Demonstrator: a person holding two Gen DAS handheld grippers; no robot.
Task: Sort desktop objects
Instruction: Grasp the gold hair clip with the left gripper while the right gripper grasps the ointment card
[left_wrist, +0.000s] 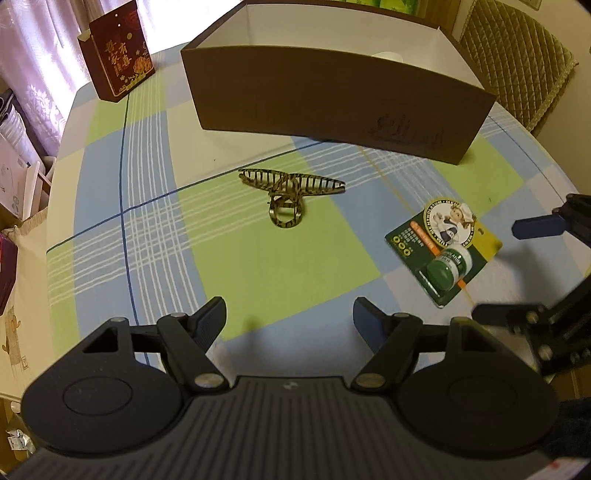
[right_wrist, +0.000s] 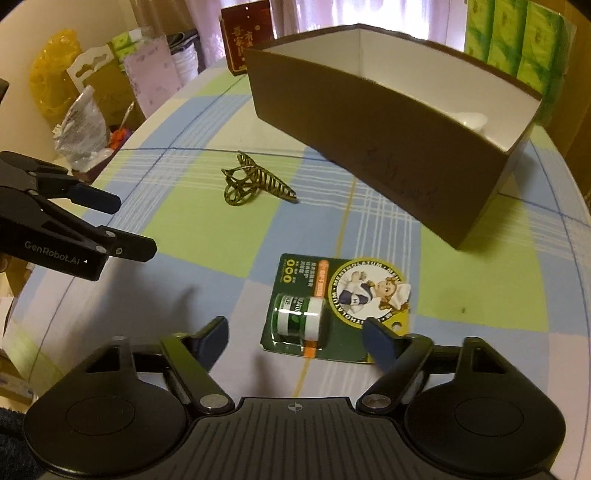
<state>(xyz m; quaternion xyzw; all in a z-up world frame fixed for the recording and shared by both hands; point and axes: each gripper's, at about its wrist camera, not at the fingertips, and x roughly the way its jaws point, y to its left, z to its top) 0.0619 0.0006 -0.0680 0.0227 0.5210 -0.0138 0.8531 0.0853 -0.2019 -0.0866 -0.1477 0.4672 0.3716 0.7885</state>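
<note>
A striped hair claw clip (left_wrist: 290, 192) lies on the checked tablecloth, also in the right wrist view (right_wrist: 251, 181). A green carded balm jar pack (left_wrist: 445, 251) lies to its right; in the right wrist view the pack (right_wrist: 332, 310) lies flat just ahead of my right gripper. My left gripper (left_wrist: 290, 325) is open and empty, short of the clip. My right gripper (right_wrist: 299, 341) is open, its jaws standing either side of the pack's near end. A brown open box (left_wrist: 332, 107) with a white inside stands behind, also in the right wrist view (right_wrist: 388, 162).
A red printed box (left_wrist: 120, 55) stands at the table's far left corner. A quilted chair back (left_wrist: 517, 62) is behind the brown box. Bags and cartons (right_wrist: 92, 96) crowd the space left of the table. Green packs (right_wrist: 517, 40) stand behind the box.
</note>
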